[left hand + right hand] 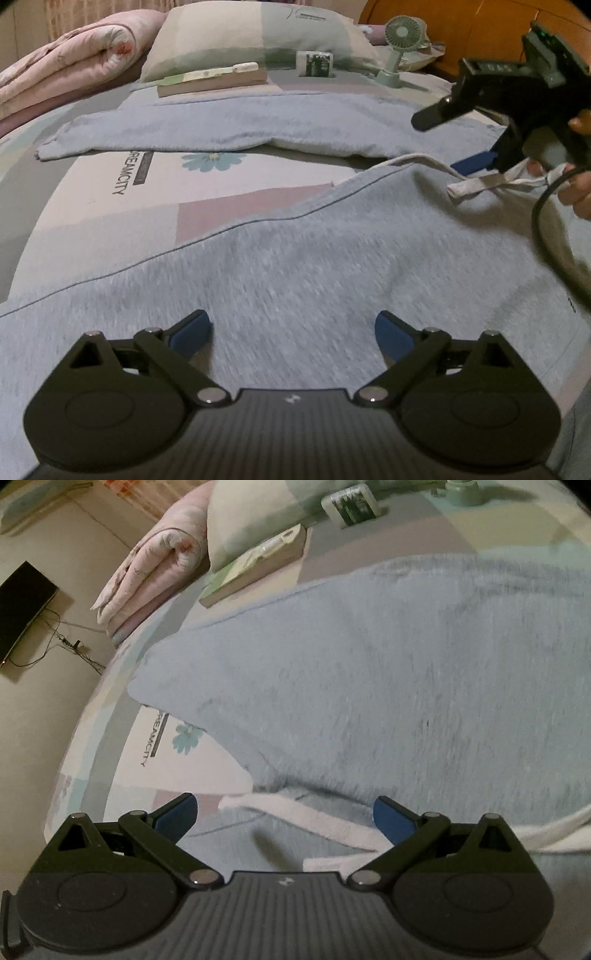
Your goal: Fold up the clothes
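The left claw (293,332) stands spread wide over the grey sweatshirt (332,266), its blue pads apart with nothing pinched between them. The right claw (284,818) is likewise spread, poised above a white drawstring (314,819) that lies across the cloth between its pads; the pads do not seem to press it, though blur makes that hard to judge. In the left wrist view the right claw (465,144) shows near the right edge of the bed, a hand (580,192) behind it, with the drawstring (480,182) just beside its fingers.

The sweatshirt lies spread over the near part of the bed (110,206), one sleeve (221,125) stretched across toward the head end. The sheet is patchwork, with a blue flower (214,160) and printed lettering showing between sleeve and body.

At the head end lie a pillow (258,33), a flat box (214,81) with a pale stick on top, a small packet (316,63) and a green desk fan (400,40). A rolled pink quilt (70,59) sits at the far left corner. Beyond the bed's left edge is bare floor (55,738) with a dark screen (22,609) and cables.
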`<action>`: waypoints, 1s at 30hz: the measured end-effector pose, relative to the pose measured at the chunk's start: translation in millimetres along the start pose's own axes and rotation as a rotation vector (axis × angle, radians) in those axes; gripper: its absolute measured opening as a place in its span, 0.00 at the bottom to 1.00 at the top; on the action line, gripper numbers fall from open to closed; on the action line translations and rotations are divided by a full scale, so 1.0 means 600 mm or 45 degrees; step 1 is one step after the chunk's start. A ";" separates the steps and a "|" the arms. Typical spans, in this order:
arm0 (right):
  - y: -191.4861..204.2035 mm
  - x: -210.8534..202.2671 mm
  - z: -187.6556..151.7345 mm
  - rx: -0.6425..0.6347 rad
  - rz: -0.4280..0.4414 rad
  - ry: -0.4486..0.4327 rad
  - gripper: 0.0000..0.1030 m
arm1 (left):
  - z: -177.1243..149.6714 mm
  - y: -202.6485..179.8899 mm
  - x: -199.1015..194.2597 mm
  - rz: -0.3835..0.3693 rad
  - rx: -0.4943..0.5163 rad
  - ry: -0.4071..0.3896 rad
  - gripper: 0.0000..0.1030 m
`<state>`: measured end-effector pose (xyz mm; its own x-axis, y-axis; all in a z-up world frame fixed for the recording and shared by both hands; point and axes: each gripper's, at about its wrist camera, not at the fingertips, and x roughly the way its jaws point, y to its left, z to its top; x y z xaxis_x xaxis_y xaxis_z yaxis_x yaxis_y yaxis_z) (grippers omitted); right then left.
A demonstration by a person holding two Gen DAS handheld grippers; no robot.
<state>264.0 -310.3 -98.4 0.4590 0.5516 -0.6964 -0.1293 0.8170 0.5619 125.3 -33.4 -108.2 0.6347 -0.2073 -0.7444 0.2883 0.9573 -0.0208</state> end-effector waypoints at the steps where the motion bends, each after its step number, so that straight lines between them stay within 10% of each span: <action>1: 0.002 -0.003 -0.005 0.003 0.002 0.004 1.00 | -0.001 0.000 0.000 -0.001 0.000 -0.003 0.95; 20: -0.006 0.023 0.002 0.043 0.102 0.024 1.00 | -0.005 0.003 0.002 -0.006 0.008 -0.025 0.97; 26: -0.019 0.024 0.007 0.169 0.376 0.203 1.00 | -0.007 0.004 0.002 -0.010 0.010 -0.032 0.98; 30: -0.011 0.017 0.018 0.129 0.282 0.147 1.00 | -0.007 0.004 0.002 -0.012 0.011 -0.035 0.98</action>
<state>279.0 -311.9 -104.2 0.3249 0.7356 -0.5945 -0.1245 0.6563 0.7441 123.6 -30.4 -111.9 0.6511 -0.2219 -0.7258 0.3006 0.9535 -0.0219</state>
